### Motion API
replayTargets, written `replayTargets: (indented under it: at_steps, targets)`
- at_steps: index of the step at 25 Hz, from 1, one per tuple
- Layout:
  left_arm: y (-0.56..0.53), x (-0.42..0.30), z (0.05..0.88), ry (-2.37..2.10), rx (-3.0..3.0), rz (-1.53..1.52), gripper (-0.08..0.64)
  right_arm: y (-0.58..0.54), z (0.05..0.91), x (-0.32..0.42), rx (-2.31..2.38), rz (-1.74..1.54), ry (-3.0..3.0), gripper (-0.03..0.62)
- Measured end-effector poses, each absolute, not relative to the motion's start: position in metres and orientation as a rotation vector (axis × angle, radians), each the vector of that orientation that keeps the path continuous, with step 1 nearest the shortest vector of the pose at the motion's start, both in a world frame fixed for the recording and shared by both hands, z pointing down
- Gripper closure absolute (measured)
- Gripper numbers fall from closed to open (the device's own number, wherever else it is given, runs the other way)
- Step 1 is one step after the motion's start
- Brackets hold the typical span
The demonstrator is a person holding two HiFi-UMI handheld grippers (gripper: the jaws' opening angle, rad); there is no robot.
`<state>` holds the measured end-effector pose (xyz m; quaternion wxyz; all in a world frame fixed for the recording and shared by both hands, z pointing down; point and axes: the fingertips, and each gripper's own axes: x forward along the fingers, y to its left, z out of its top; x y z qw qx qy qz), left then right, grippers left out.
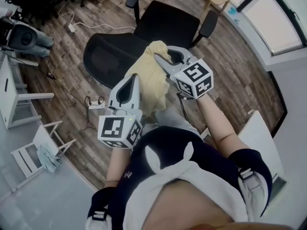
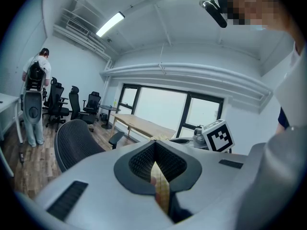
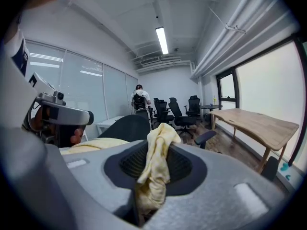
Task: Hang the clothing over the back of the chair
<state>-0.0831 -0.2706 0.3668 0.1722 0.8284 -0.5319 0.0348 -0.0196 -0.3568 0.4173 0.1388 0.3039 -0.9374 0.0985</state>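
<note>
both grippers have hold of the same piece of clothing (image 1: 149,83), a pale yellow thing with a faint check pattern, stretched out between them in front of the person.

the left gripper (image 2: 155,147) is clamped right down on a thin edge of it. in the left gripper view there's only a narrow sliver of yellow fabric squeezed between the dark ribbed pads (image 2: 139,164), with no gap showing.

the right gripper (image 3: 159,143) has a much fatter bunch. its jaws are closed on a scrunched wad that fills the space between them, and a floppy tuft sticks up past the tips.

from the head view the clothing hangs in a loose heap between the two grippers, directly above the black office chair (image 1: 108,56). it sits over the near edge of the mesh backrest, on the side closest to the person. can't tell if the fabric is touching the backrest or just hanging over it. the chair's seat and both armrests lie further out on the wood floor (image 1: 230,75).

the marker cube (image 2: 218,135) of the right gripper shows up in the left gripper view. way in the background there's a row of other office chairs (image 3: 180,111) and someone standing with a backpack (image 2: 35,75).
</note>
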Motion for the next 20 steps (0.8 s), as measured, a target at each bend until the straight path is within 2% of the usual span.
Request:
replayTargets:
  at_steps: [8,20]
  targets:
    - [-0.278,-0.08,0.366,-1.488,2.365,0.107,0.555,-0.361,0.412,-0.016,0.958,0.32,-2.75,0.48]
    - [-0.277,-0.079,0.363,-1.477,2.379,0.098,0.555,-0.364,0.405,-0.003,1.105,0.346,-2.699,0.379]
